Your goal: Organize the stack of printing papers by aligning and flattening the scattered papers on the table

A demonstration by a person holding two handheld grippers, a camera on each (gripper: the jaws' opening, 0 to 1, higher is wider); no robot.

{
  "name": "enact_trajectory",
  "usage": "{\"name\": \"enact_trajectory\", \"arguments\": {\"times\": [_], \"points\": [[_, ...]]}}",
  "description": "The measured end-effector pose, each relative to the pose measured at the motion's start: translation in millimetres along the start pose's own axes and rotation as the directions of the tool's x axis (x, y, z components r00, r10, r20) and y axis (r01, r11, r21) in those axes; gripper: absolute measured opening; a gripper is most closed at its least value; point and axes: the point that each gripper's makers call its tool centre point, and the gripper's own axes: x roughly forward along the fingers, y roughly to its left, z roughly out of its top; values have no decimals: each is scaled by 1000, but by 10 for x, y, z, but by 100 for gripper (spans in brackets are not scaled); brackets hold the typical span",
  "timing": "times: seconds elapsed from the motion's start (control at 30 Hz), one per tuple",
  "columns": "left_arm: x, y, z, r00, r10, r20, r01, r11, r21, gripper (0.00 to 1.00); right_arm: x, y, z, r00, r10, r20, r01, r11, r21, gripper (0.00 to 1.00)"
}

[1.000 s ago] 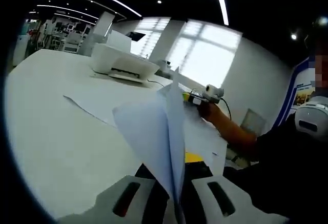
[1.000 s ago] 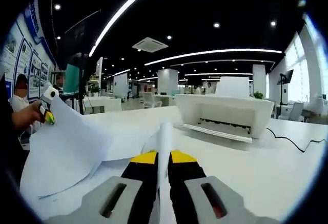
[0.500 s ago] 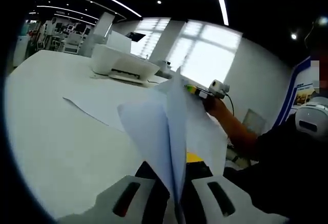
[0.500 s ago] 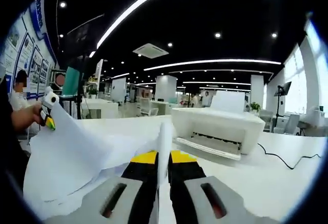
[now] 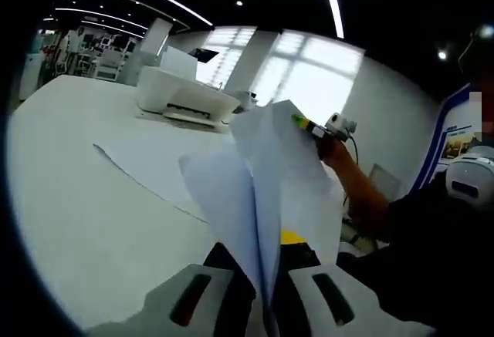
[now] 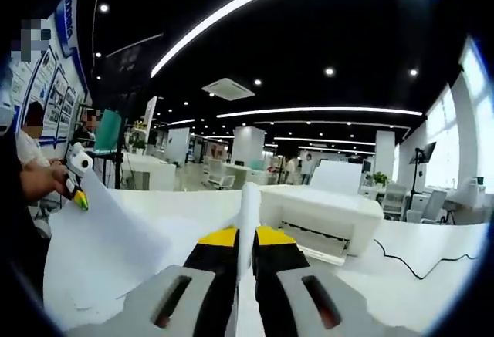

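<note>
A stack of white printing papers hangs lifted off the white table, held at two ends. In the left gripper view my left gripper is shut on the near edge of the papers, which rise edge-on between its jaws. The right gripper, held by a hand, pinches the far upper corner. In the right gripper view my right gripper is shut on the papers, and the left gripper grips their far left corner. One loose sheet lies flat on the table.
A white printer stands at the back of the table, with a black cable trailing from it. The person's arm and dark clothing sit on the right of the left gripper view. More desks stand behind.
The right gripper has risen with its corner of the papers, so the stack stands higher above the table. The right gripper view now tilts further up. The left gripper stays put.
</note>
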Motion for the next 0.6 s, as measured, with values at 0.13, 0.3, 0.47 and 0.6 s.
{"name": "enact_trajectory", "arguments": {"times": [0.13, 0.3, 0.47, 0.6], "points": [[-14, 16, -16, 1000, 6, 0, -6, 1000, -5, 7, -28, 20, 94, 1000, 6, 10, -6, 1000, -14, 3], [-23, 31, -27, 1000, 10, 1, -10, 1000, -11, 7, -78, 113, 280, 998, 42, 40, -41, 999, -31, 3], [-14, 40, -28, 1000, 11, 2, -11, 1000, -15, 7, -114, 234, 454, 994, 88, 58, -85, 994, -62, 3], [-9, 45, -26, 1000, 12, 2, -12, 1000, -17, 7, -142, 318, 590, 990, 120, 77, -114, 990, -84, 3]]}}
